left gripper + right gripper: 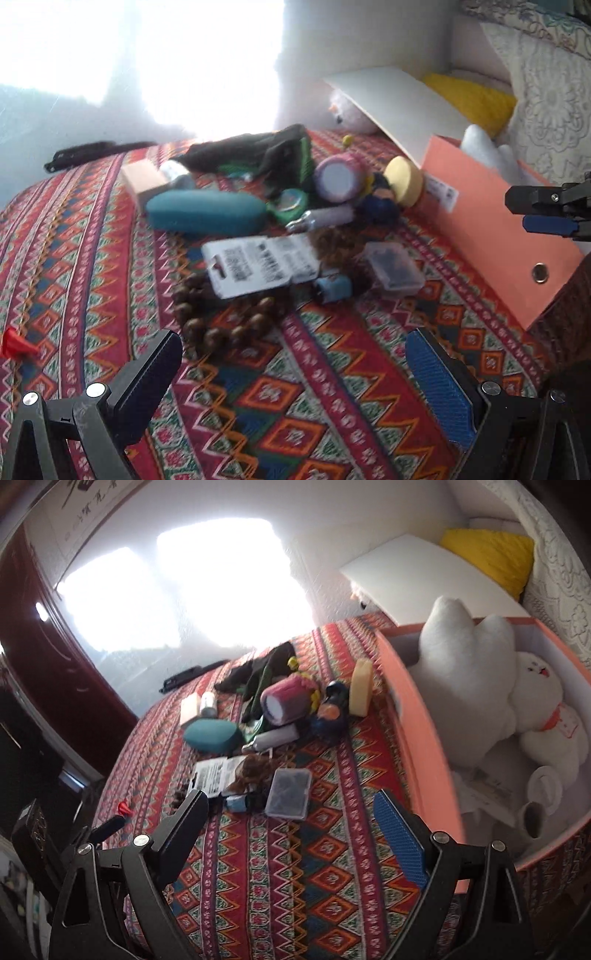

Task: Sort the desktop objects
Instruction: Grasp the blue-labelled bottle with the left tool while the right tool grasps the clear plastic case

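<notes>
Left gripper (293, 363): jaws spread wide, nothing held, over bare patterned cloth on the tabletop (332, 406). Right gripper (291, 812): likewise apart and empty. Open cloth is seen between both grippers and the clutter. Nearest items: wooden bead string (221, 317), clear plastic case (289, 793), barcode card (258, 264). Teal case (205, 214) lies behind. The orange box (424, 738) bounds the right edge, with white plush toys (469, 672) inside.
</notes>
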The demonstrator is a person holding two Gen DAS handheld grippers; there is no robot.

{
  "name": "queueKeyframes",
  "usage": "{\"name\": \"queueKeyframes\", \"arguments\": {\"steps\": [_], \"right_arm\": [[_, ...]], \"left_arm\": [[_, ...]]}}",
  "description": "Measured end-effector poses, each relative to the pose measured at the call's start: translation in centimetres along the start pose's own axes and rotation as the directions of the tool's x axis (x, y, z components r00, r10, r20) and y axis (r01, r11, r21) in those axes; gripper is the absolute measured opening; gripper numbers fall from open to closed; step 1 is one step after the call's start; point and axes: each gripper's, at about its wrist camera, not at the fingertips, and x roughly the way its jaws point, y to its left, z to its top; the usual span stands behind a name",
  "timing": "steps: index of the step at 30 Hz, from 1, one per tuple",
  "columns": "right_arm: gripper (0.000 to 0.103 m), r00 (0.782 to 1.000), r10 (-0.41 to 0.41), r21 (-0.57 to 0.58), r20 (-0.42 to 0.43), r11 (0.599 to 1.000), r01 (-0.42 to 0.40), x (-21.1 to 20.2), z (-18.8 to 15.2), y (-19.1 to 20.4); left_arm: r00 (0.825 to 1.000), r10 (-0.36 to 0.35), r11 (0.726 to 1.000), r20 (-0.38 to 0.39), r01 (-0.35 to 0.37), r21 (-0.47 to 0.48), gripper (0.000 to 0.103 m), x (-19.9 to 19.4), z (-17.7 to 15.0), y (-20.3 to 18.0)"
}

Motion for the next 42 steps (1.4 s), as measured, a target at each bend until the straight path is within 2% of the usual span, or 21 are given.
{"name": "queueKeyframes", "arguments": {"steps": [2, 5, 10, 15, 16, 17, 21, 23, 25, 30, 33, 35, 36, 37, 38, 42], "right_arm": [[0.090, 0.999, -0.010, -0.014, -0.048, 1.000, 0.010, 2.8, -0.5, 1.2], [0.088, 0.990, -0.080, -0.035, -0.119, 0.996, 0.076, 7.1, -1.2, 2.1], [0.087, 0.953, -0.231, -0.069, -0.194, 0.973, 0.222, 13.1, -1.1, 1.7], [0.086, 0.935, -0.234, -0.031, -0.266, 0.972, 0.234, 17.5, -0.5, 0.4], [0.082, 0.936, -0.238, -0.025, -0.261, 0.971, 0.240, 17.5, -0.4, 0.0], [0.053, 0.936, -0.242, -0.018, -0.256, 0.969, 0.246, 17.5, -0.2, -0.4], [0.055, 0.943, -0.234, 0.045, -0.236, 0.967, 0.251, 16.2, -0.1, -3.0], [0.055, 0.952, -0.200, 0.090, -0.232, 0.970, 0.226, 15.1, 0.0, -4.3], [0.055, 0.960, -0.186, 0.107, -0.210, 0.971, 0.212, 14.0, 0.2, -5.0], [0.055, 0.974, -0.124, 0.128, -0.188, 0.980, 0.149, 13.0, 0.9, -5.7], [0.055, 0.973, -0.101, 0.129, -0.209, 0.983, 0.130, 13.3, 1.0, -5.6], [0.055, 0.972, -0.087, 0.129, -0.219, 0.985, 0.117, 13.4, 1.2, -5.5], [0.055, 0.972, -0.083, 0.127, -0.220, 0.985, 0.113, 13.3, 1.2, -5.4], [0.055, 0.973, -0.082, 0.124, -0.216, 0.986, 0.110, 13.4, 1.3, -5.3], [0.055, 0.974, -0.080, 0.122, -0.211, 0.987, 0.108, 13.4, 1.3, -5.2], [0.055, 0.977, -0.065, 0.119, -0.202, 0.989, 0.090, 12.9, 1.0, -4.5]], "left_arm": [[1.000, 0.009, 1.000, -0.019, -0.009, -0.021, 0.100, 0.5, -1.0, 1.1], [0.999, 0.021, 1.000, -0.043, -0.021, -0.011, 0.100, 1.5, -2.0, 1.5], [0.997, -0.020, 0.999, -0.077, 0.022, 0.026, 0.100, 4.0, -2.1, -0.2], [0.991, -0.080, 0.996, -0.106, 0.084, 0.031, 0.100, 6.9, -1.3, -2.7], [0.990, -0.088, 0.996, -0.111, 0.090, 0.022, 0.100, 7.6, -1.1, -3.2], [0.989, -0.095, 0.995, -0.116, 0.097, 0.012, 0.100, 8.3, -0.8, -3.6], [0.983, -0.123, 0.992, -0.135, 0.121, -0.026, 0.100, 11.1, 0.2, -5.5], [0.986, -0.087, 0.996, -0.143, 0.083, -0.034, 0.100, 12.6, 0.8, -6.2], [0.986, -0.053, 0.995, -0.156, 0.040, -0.087, 0.100, 14.1, 1.4, -6.2], [0.987, 0.053, 0.978, -0.151, -0.082, -0.190, 0.100, 16.6, 2.9, -6.2], [0.981, 0.122, 0.973, -0.149, -0.148, -0.179, 0.094, 17.6, 3.0, -6.4], [0.980, 0.141, 0.969, -0.138, -0.165, -0.186, 0.082, 17.6, 3.0, -6.2], [0.983, 0.133, 0.968, -0.127, -0.157, -0.197, 0.077, 17.3, 2.9, -6.0], [0.984, 0.128, 0.968, -0.123, -0.151, -0.202, 0.067, 17.0, 2.8, -5.7], [0.985, 0.123, 0.968, -0.122, -0.146, -0.203, 0.064, 16.8, 2.6, -5.4], [0.992, 0.044, 0.972, -0.121, -0.070, -0.222, 0.064, 14.9, 1.7, -4.4]]}}
